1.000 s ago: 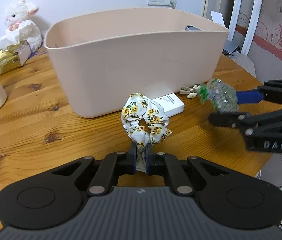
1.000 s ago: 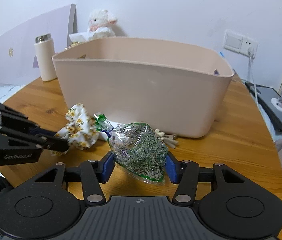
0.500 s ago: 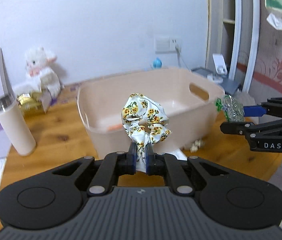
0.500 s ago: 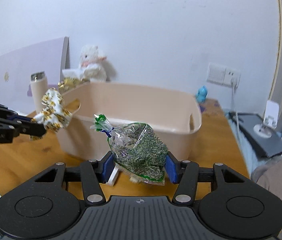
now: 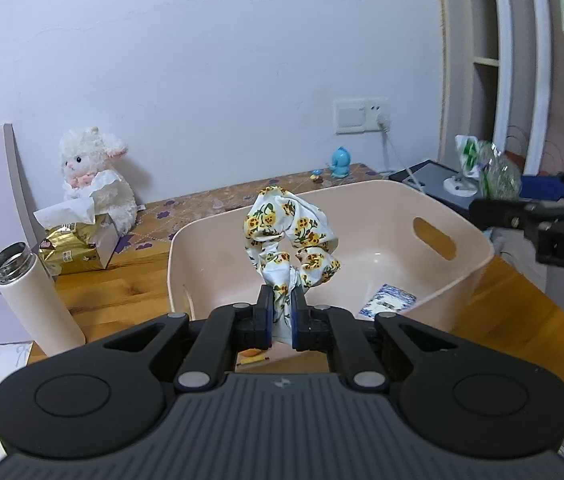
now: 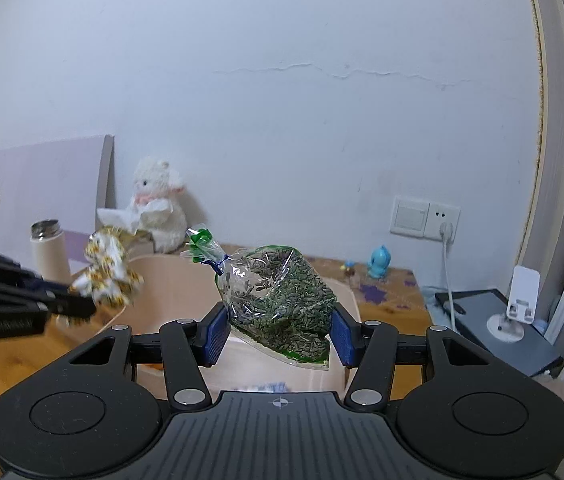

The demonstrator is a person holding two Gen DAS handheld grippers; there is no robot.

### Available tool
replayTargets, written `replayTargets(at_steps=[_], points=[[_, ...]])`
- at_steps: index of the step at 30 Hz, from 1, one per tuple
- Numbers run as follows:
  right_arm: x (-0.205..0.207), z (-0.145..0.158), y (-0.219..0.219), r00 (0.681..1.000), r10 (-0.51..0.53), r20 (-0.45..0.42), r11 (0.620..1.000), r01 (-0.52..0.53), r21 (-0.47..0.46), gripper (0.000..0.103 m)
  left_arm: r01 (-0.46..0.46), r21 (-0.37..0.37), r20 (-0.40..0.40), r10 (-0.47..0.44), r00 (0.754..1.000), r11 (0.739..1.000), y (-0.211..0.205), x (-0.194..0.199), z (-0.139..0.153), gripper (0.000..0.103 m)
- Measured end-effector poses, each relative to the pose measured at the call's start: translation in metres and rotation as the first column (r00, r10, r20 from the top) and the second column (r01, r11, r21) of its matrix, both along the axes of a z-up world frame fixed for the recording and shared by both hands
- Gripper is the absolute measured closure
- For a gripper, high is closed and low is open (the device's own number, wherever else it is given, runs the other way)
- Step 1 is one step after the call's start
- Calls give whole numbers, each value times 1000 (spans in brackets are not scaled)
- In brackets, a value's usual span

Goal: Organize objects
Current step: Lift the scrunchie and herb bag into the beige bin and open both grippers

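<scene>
The left hand-held gripper [image 5: 280,314] is clenched on the tail of a flowered scrunchie [image 5: 290,236], whose loop stands up above the pads, in the air over the near rim of a pink bin [image 5: 468,268]. The right hand-held gripper [image 6: 279,330] grips a clear bag [image 6: 282,300] of dried green bits between its blue pads [image 6: 217,332]; the bag is tied at its neck with a green ribbon and hangs tilted over the bin [image 6: 169,284], which shows below and behind it. In the left wrist view the right hand-held gripper [image 5: 518,196] reaches in from the right edge, holding the bag [image 5: 490,168] above the bin's right wall. In the right wrist view the left hand-held gripper [image 6: 77,304] comes in from the left with the scrunchie [image 6: 109,280], blurred, over the bin's left side.

The bin stands on a wooden worktop [image 5: 522,320]. Inside it lie a blue-and-white packet [image 5: 388,300] on the floor near the right wall and something orange, mostly hidden behind the left hand-held gripper. A handle slot [image 5: 434,238] is cut in the right wall.

To the left of the bin stands a white flask [image 5: 33,296] with a steel neck. Behind it are a gold tissue pack [image 5: 73,248] and a white plush lamb [image 5: 93,176] against the wall. A small blue figure [image 5: 340,160] sits at the back of the worktop under a wall socket [image 5: 360,116] with a white cable plugged in.
</scene>
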State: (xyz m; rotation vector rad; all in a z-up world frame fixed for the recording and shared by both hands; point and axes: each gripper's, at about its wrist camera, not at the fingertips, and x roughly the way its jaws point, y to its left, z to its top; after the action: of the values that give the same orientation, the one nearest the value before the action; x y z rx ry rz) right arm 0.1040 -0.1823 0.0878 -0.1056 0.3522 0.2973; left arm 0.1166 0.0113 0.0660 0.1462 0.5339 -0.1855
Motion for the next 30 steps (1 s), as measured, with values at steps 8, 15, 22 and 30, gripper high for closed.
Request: replayTargets(at_steps=[8,15,22,30], points=[[43,-15,6,998,-50,-47,999,51,18,53,-74,17,-73,75,994,997,-10,52,-22,93],[75,-42,19,986,-78,-148,996,73,-42,53,-115,59,-173,124,977,992,-20,88,-53,93],[91,-67,24,965,-100,-242,994,87,-65,52,-135,53,-235,144,961,989,-22,98,-68,87],[76,-54,15,972,-93,-216,996,90,-24,31,-146,24,-161,148,976,989,-23,79,-41,19]])
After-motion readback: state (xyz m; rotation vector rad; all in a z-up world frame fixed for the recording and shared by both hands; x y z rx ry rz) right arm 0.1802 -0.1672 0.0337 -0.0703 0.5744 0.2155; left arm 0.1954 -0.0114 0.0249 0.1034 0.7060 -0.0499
